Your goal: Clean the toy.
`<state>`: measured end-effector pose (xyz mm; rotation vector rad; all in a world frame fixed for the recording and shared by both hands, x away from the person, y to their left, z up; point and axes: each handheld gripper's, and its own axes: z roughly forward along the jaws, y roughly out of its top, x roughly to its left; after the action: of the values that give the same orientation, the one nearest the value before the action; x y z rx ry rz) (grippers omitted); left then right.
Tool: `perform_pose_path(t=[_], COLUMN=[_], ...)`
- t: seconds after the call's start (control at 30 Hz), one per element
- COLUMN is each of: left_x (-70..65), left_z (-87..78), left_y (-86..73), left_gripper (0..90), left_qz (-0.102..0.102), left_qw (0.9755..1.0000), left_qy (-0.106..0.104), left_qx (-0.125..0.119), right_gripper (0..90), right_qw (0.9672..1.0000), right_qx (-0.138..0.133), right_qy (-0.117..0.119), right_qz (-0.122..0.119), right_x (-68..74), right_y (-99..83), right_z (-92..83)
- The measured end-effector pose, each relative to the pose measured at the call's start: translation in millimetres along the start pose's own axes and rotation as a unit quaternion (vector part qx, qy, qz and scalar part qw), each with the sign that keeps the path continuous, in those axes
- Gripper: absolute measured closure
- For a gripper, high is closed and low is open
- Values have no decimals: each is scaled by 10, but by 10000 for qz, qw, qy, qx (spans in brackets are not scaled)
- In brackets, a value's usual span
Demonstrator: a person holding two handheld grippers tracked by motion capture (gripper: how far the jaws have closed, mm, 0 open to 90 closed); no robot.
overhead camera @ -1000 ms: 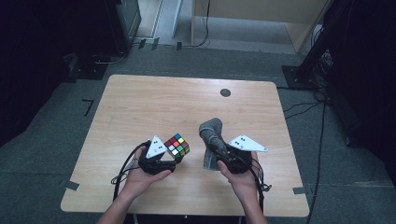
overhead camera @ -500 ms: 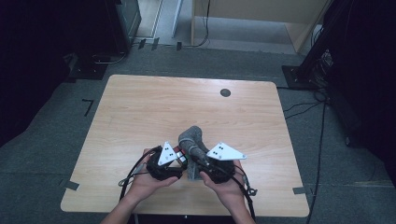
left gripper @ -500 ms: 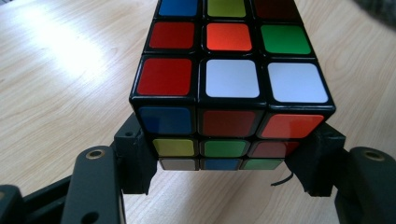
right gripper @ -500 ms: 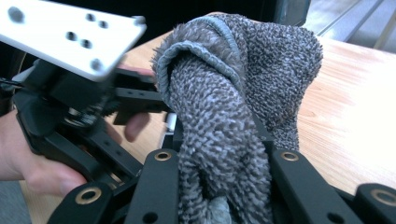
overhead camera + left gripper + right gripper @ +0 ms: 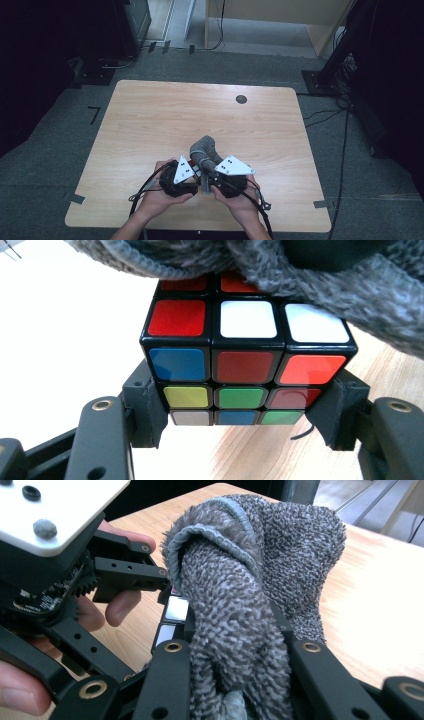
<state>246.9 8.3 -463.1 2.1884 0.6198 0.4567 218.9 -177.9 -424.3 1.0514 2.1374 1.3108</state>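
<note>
The left gripper (image 5: 240,440) is clamping its jaws tight on the puzzle cube (image 5: 235,365), near the table's (image 5: 150,120) front edge, while the right gripper (image 5: 235,650) is pinching the grey cloth (image 5: 250,580), which is lying against the cube's top

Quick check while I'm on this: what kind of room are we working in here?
Probably a lab or recording studio rather than a home. A bare wooden table stands on grey carpet with tape marks, loose cables run across the floor, and dark equipment stands surround it.
</note>
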Motion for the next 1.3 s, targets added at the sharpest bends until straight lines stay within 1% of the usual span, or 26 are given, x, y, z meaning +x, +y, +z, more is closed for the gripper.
perform_pose_path(t=[0.03, 0.13, 0.2, 0.27, 0.37, 0.43, 0.53, 0.57, 0.63, 0.7, 0.77, 0.83, 0.9, 1.0, 1.07, 1.13, 1.2, 1.23, 1.3], left_x=[1, 4, 8, 29, 65, 84, 106, 108, 96, 66, 32, 1, -29, -48, -37, -16, -9, -10, -17], left_z=[5, 18, 19, 23, 36, 31, 21, 23, 37, 51, 57, 53, 45, 43, 46, 52, 49, 42, 23], left_y=[-4, -8, -13, -25, -44, -48, -51, -54, -58, -57, -49, -37, -24, -10, -9, -14, -22, -21, -12], left_gripper=[346, 346, 346, 346, 346, 346, 346, 346, 346, 346, 346, 346, 346, 346, 345, 345, 346, 346, 346], left_qz=[-12, -57, -99, -193, -394, -465, -514, -549, -482, -380, -302, -202, -125, -95, -152, -239, -243, -214, -156], left_qw=[10000, 10000, 9999, 9997, 9989, 9985, 9983, 9982, 9987, 9991, 9994, 9997, 9999, 9999, 9998, 9996, 9996, 9997, 9999], left_qy=[1, -24, -52, -142, -269, -290, -276, -248, -181, -160, -138, -104, -65, 7, 18, 67, 67, 56, 32], left_qx=[7, 17, 20, 15, -6, -24, -41, -46, 16, 54, 50, 58, 33, 60, 81, 109, 105, 98, 29], right_gripper=[715, 678, 645, 599, 535, 525, 518, 519, 545, 622, 688, 719, 735, 746, 747, 747, 746, 746, 745], right_qw=[10000, 9998, 9998, 9996, 9988, 9986, 9987, 9988, 9991, 9994, 9998, 9997, 9997, 9998, 9997, 9995, 9993, 9993, 9996], right_qx=[-2, -2, 29, 12, 52, 49, -2, 4, 37, 101, 124, 100, 50, -9, -25, -9, -13, -5, -21], right_qy=[0, 149, 148, 284, 459, 492, 480, 457, 390, 303, 164, 87, 34, 3, 31, 159, 151, 141, 58], right_qz=[3, -111, -152, -13, 160, 202, 194, 193, 163, 93, -33, -193, -231, -219, -235, -259, -355, -360, -287], right_x=[15, 78, 107, 76, 30, 12, 0, -2, -7, -2, 22, 44, 57, 65, 86, 124, 157, 153, 89], right_y=[-6, -8, -6, -5, -1, -2, 0, 1, 0, -6, -17, -23, -23, -37, -45, -51, -54, -52, -45], right_z=[8, 34, 44, 49, 46, 30, 9, 7, 10, 18, 20, 19, 16, 10, 8, 11, 25, 27, 14])
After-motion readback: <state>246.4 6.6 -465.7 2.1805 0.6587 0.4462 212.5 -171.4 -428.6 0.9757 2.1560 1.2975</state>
